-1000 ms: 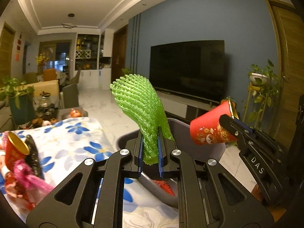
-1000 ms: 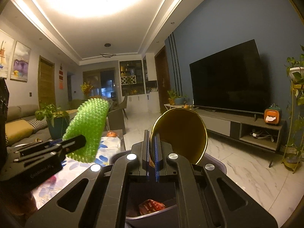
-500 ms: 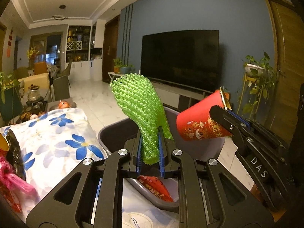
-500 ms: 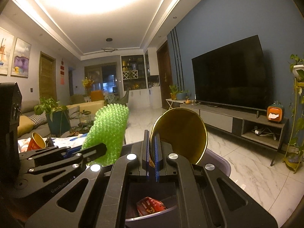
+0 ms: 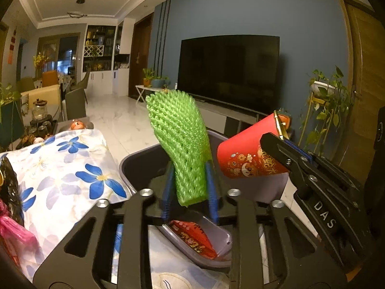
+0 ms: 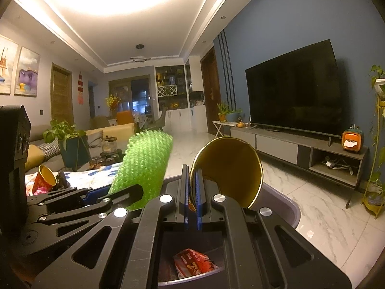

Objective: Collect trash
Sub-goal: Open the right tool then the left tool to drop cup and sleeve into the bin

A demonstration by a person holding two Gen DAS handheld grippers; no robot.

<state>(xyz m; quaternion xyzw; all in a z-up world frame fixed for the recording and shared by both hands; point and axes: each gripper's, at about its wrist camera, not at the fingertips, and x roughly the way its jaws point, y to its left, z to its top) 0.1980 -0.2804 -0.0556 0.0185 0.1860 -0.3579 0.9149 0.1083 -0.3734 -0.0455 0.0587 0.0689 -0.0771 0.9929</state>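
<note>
Leftmost, at the tabletop's left edge: leftover litter (image 5: pixel 9 207), a dark wrapper and pink bag on the flowered cloth (image 5: pixel 72 168), plus a second red cup (image 6: pixel 44 179) lying tipped, seen from the right wrist. All well apart from both claws.

Left claw (image 5: pixel 190 190): blue pads spread either side of the green foam net (image 5: pixel 179 144), gap showing on both flanks. Reads as released, or nearly; whether one pad grazes the net cannot be told. Net stands upright, long axis vertical, lower end directly above the grey bin (image 5: pixel 134 166).

Bin sits off the tabletop's right edge, below both claws. One red wrapper (image 5: pixel 195 238) lies on its floor.

Right claw (image 6: pixel 191 202): clenched on the rim of the red paper cup (image 5: pixel 250 156). Cup tilted, long axis near horizontal, gold mouth (image 6: pixel 231 166) facing the right wrist camera, base pointing toward the net. Cup hangs over the bin's right half.

Judgement: both pieces sit straight above the bin, so drops go straight down. Left piece looks first to fall; right claw needs only opening. Light foam may snag a pad.
</note>
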